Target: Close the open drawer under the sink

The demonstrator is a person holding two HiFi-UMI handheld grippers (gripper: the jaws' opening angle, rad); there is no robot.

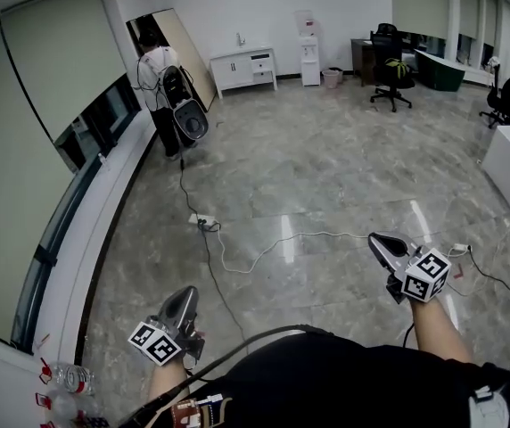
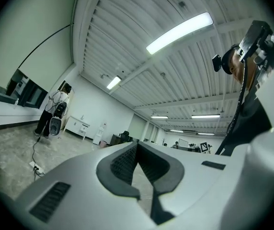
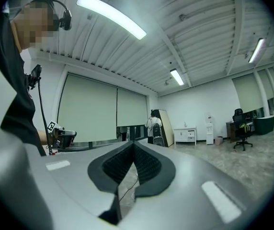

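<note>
- Your black-clad torso [image 1: 326, 382] fills the bottom of the head view, and both forearms reach out over the glossy grey marble floor [image 1: 326, 168].
- Left claw [image 1: 185, 292]: the jaws are pressed together and hold nothing. Its own view shows only the pads meeting, with the ceiling beyond.
- Right claw [image 1: 378, 239]: likewise closed tight and empty.
- No sink or open drawer can be made out in any view. The low white cabinet with drawers [image 1: 246, 68] at the far wall may be the unit, but it is too far off to tell.
- By this reading you are at the approach step, and the drawer has not been touched.
- Next, cross the floor towards that cabinet, stepping over the white cable [image 1: 264, 243]. Then set a closed claw flat against the drawer front and push.
</note>
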